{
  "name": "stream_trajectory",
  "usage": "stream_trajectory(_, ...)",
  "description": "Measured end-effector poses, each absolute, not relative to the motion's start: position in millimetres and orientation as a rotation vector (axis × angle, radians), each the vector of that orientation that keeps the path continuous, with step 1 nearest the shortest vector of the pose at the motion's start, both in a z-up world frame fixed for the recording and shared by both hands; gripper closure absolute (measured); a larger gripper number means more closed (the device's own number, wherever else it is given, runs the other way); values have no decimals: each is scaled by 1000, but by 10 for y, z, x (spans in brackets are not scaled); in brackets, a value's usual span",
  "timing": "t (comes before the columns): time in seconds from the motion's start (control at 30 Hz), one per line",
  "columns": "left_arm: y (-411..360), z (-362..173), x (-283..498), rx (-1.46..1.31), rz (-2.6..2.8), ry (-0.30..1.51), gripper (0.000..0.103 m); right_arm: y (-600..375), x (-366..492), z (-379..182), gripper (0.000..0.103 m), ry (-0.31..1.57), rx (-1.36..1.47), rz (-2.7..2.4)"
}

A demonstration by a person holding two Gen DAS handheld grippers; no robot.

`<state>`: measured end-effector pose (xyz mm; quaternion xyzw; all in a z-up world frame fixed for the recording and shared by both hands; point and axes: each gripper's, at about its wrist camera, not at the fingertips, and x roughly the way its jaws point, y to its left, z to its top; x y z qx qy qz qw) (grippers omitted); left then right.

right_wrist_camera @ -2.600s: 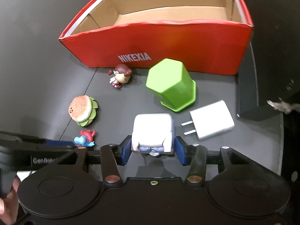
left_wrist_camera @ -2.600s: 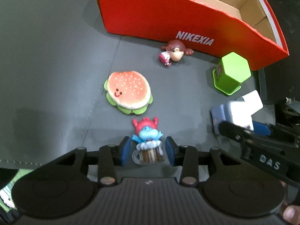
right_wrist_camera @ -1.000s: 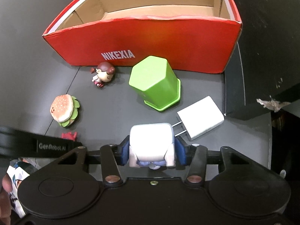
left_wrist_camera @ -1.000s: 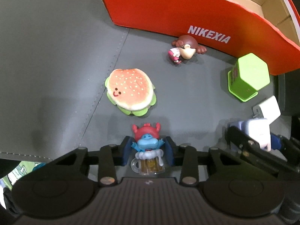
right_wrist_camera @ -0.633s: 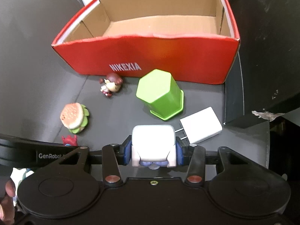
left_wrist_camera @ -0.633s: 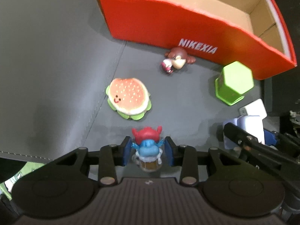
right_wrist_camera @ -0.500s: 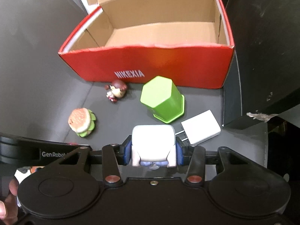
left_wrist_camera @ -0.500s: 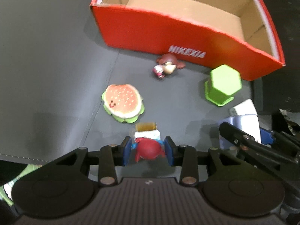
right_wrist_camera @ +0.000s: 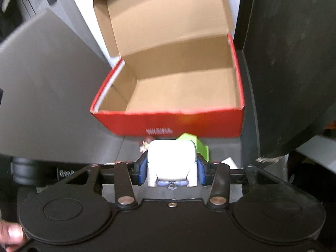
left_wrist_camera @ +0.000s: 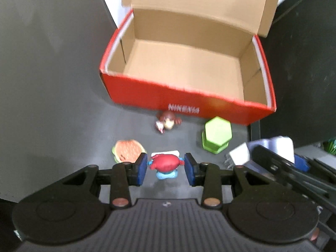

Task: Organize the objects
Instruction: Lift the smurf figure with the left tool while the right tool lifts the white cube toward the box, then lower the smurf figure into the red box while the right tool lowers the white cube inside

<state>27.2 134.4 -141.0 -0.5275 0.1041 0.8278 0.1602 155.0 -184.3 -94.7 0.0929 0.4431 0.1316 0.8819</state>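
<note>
This looks like a staged tabletop in a lab or office rather than a lived-in home. An open red shoebox point(left_wrist_camera: 189, 98) stands on a plain dark grey mat point(left_wrist_camera: 52, 84), and small toys lie loose just in front of it: a burger toy point(left_wrist_camera: 127, 153), a doll point(left_wrist_camera: 167, 121) and a green hexagonal cup point(left_wrist_camera: 217, 137). Behind the shoebox are a white wall point(right_wrist_camera: 84, 27) and, to its right, a scuffed black panel point(right_wrist_camera: 289, 52).

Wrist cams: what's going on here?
A person is sorting toys into the open red shoebox, which has nothing in it yet. The left claw grips a red-and-blue figurine; the right claw grips a white block toy. The burger toy, brown-haired doll, green hexagonal cup and white charger sit on the mat.
</note>
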Motion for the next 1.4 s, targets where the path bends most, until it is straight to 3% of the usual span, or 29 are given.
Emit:
stream_trajectory(0.4,1326,-750,182,-1317,2510,289,66,-1934,1424,-487,59,789,180,328)
stream_trajectory(0.9,1565,-553,-69,-1220,2523,292,66,-1945,1584,-210,59,748,141,326)
stream_trajectory(1.4,1704,-488,-677,-1211,2521,354,66,-1733,2201,-309,59,761,169,320)
